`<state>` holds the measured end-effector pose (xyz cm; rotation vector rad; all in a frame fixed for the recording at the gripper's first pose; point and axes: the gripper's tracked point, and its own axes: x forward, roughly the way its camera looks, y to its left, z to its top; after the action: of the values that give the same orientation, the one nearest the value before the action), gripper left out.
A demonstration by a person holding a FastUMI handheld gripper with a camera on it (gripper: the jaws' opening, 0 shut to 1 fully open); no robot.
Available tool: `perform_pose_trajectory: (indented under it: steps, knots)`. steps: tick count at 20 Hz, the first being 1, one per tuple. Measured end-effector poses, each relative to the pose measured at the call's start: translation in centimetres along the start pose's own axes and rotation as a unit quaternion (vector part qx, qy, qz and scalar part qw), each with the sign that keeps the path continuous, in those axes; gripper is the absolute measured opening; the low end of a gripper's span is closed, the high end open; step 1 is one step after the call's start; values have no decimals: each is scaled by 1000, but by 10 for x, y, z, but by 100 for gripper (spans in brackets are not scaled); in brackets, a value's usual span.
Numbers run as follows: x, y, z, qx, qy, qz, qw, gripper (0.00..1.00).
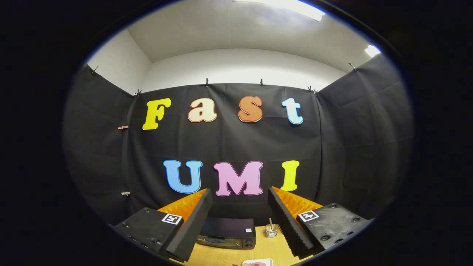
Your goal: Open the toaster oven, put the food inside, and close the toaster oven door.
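Observation:
My gripper (240,194) is held high above the table, open, with nothing between its fingers (192,221). Far below and beyond the fingers stands the dark toaster oven (227,232) on the wooden table (218,256), against the black cloth wall; its door looks shut. Near the table's front edge, between the fingers, lies a white plate (257,263) with pinkish food on it, partly cut off.
A small clear holder (271,231) with a stick in it stands on the table just right of the toaster oven. Black cloth walls close the booth at the back and on both sides.

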<state>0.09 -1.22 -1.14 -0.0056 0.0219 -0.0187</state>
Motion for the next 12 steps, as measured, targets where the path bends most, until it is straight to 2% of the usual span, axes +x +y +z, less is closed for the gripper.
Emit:
perform_pose_trajectory:
  steps: [8, 12]
  knots:
    - [10, 2, -5, -2, 4, 1, 1000, 98]
    - [25, 17, -15, 7, 6, 14, 1000, 98]
